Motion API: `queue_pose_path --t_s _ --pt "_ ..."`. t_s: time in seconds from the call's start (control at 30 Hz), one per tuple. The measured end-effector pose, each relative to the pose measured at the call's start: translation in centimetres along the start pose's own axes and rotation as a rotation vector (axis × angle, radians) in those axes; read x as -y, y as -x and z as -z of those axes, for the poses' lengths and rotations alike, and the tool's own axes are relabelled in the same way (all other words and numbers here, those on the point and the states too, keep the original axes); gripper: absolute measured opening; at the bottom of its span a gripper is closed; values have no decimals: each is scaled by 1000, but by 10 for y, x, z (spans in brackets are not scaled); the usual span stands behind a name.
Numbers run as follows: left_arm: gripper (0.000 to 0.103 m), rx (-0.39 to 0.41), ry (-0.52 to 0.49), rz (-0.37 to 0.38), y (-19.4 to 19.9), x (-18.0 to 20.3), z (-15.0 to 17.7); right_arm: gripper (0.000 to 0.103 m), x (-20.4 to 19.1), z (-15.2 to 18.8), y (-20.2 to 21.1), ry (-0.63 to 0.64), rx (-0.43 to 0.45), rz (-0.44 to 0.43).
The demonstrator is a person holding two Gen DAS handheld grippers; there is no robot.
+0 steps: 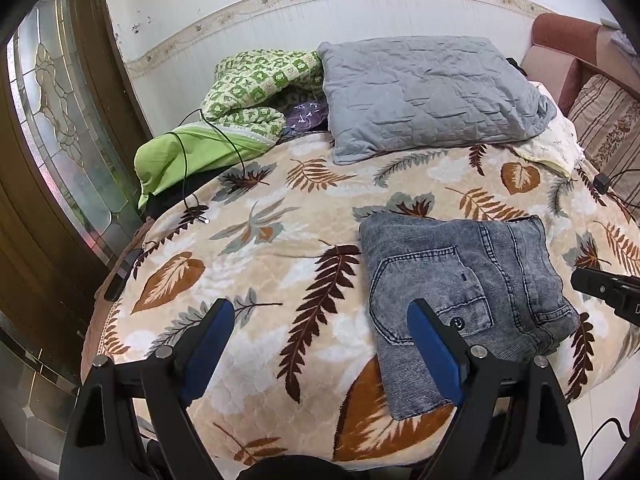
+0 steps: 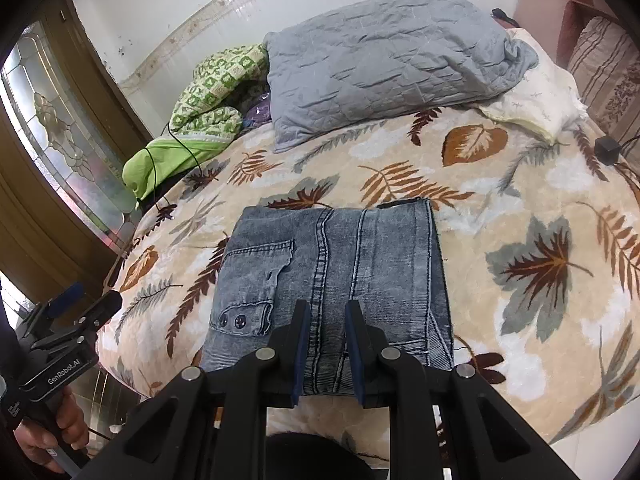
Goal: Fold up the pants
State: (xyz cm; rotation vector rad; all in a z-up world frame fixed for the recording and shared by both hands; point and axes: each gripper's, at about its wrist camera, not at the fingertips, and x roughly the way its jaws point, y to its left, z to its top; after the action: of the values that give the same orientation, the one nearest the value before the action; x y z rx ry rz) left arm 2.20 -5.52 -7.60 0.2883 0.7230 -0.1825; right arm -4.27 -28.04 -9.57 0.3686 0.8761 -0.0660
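Jeans (image 2: 328,276) are sitting folded, looking thick and floppy; I'd be grabbing the 6 o'clock edge. Left gripper (image 1: 320,336) is hanging wide apart, empty; right gripper (image 2: 327,322) is nearly together, pinching nothing.

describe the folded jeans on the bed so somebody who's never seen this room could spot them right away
Start at the bed's leaf-print blanket; the jeans lie folded near its front edge. Unlike the plain grey quilted pillow by the wall, they are washed blue-grey denim with a buttoned pocket.
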Motion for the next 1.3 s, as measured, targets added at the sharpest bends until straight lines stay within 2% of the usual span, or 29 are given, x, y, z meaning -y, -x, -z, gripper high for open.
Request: queue_pose_path --t_s 1.3 --pt "88 -62 -29 -7 -35 9 6 21 1 8 -44 4 -90 -11"
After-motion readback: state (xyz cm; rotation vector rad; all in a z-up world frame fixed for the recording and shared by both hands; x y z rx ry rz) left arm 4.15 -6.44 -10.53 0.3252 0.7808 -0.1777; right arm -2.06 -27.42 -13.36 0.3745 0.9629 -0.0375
